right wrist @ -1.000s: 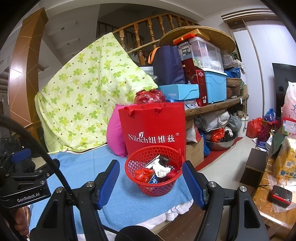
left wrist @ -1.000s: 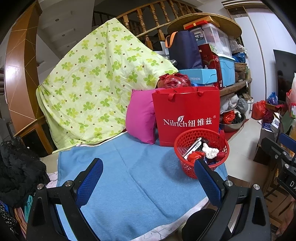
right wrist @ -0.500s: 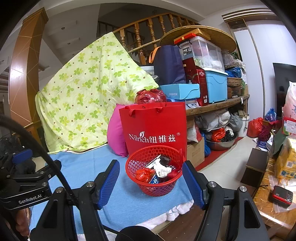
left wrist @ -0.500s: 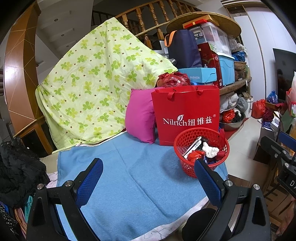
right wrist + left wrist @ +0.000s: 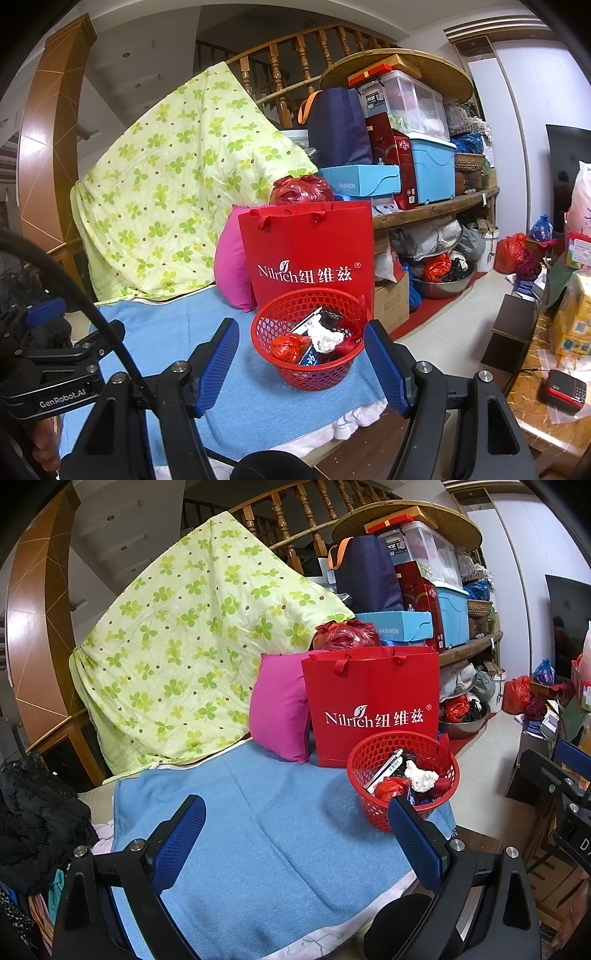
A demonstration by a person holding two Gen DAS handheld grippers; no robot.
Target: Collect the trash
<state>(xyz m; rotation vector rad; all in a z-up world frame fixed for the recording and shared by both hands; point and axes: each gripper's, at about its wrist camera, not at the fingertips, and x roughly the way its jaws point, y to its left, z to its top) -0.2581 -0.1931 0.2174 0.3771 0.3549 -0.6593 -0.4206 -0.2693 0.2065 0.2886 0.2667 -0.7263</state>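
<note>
A red basket [image 5: 310, 345] is seen on the blue towel [image 5: 266, 845], near the towel's right front corner and just in front of a red paper bag [image 5: 310, 254]. The basket is already filled w/ trash: a red crumpled wrapper [image 5: 288, 347], a white crumpled paper [image 5: 327, 338], a flat white-blue pack [image 5: 304, 323] leaned against the rim, and some dark pieces which cannot be told apart. No loose trash is found on the bare part of the towel in either view.

The right gripper [image 5: 301, 365] is held w/ its jaws well apart and nothing between the pads; the basket is framed directly ahead of it, approx. centred in the gap but still beyond the fingertips, not touched. The left gripper [image 5: 295, 842] is also held wide apart and empty. From the left gripper the basket lies ahead and to the right, partly hidden behind its right finger [image 5: 413, 842]; in front of its gap only bare towel is seen.

So the right hand is judged the nearer and better lined one. The basket is round, so no long axis is given; only the flat pack has one, slanted up to the right. It is judged that collecting is nearly or fully done, and that any next move would be made straight forward by the right side.
</note>
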